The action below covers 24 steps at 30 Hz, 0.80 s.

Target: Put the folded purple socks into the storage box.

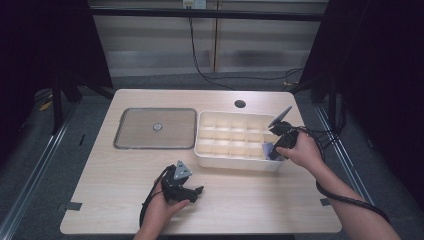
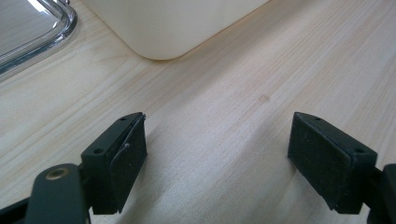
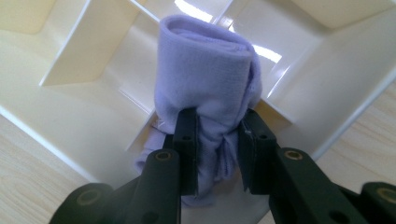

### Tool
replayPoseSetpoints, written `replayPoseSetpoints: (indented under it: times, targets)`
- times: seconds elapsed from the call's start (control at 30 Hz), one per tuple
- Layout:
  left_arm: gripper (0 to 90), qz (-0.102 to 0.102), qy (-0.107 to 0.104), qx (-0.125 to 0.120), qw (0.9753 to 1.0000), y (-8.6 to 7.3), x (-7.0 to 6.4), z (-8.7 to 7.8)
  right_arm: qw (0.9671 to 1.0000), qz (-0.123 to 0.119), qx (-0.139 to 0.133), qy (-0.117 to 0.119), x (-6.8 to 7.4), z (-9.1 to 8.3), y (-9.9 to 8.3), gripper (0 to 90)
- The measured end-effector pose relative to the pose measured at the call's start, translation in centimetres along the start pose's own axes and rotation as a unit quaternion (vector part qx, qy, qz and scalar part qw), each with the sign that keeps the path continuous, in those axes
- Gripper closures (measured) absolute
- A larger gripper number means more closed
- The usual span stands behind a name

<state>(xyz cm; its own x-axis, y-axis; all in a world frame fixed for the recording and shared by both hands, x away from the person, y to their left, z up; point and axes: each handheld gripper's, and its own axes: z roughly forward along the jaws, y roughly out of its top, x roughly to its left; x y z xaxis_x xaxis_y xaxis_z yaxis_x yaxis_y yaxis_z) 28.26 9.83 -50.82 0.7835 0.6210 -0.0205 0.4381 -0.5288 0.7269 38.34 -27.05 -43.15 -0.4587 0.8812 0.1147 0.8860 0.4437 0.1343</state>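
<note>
The rolled lilac cloth [image 3: 210, 79] is clenched between the right tongs [image 3: 218, 149], standing over a corner cell of the cream divided box [image 3: 93, 126]. I judge the step is putting the cloth into this cell; next the tongs should go lower, then let go. The other cells look empty. The left tongs [image 2: 215, 158] are released, resting on the bench [image 2: 233, 70], the box just ahead of them.

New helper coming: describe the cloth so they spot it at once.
Find the cream divided organizer box on the table's right half. At its near right corner, the right gripper pinches a rolled lilac cloth over a compartment. The other compartments in view look empty.
</note>
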Motion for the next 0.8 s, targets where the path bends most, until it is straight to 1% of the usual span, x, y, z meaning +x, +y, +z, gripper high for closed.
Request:
replayPoseSetpoints:
  times: [0.13,0.17,0.2,0.33,0.47,0.67,0.8]
  targets:
    - [19.0,0.0,0.0,0.0,1.0,0.0,0.0,0.0,0.9999,-0.012,0.005,-0.01,0.1,0.1,0.2,71.4]
    - [19.0,0.001,0.0,0.0,1.0,0.0,0.0,0.0,0.9999,-0.007,0.008,-0.012,0.2,0.1,0.2,71.4]
    - [19.0,0.0,0.0,0.0,1.0,0.0,0.0,0.0,0.9999,-0.008,0.008,-0.012,0.2,0.1,0.2,71.4]
    - [19.0,-0.001,0.0,0.0,1.0,0.0,0.0,0.0,0.9999,-0.007,0.006,-0.009,0.2,0.1,0.2,70.6]
    - [19.0,-0.001,0.0,0.0,1.0,0.0,0.0,0.0,1.0,-0.002,0.004,0.003,-0.1,0.0,0.1,69.9]
    - [19.0,-0.001,0.0,0.0,1.0,0.0,0.0,0.0,0.9999,-0.007,0.011,-0.002,0.2,-0.5,0.4,66.3]
    - [19.0,-0.001,0.0,0.0,1.0,0.0,0.0,0.0,0.9999,-0.01,0.007,0.0,0.2,-1.0,0.4,64.0]
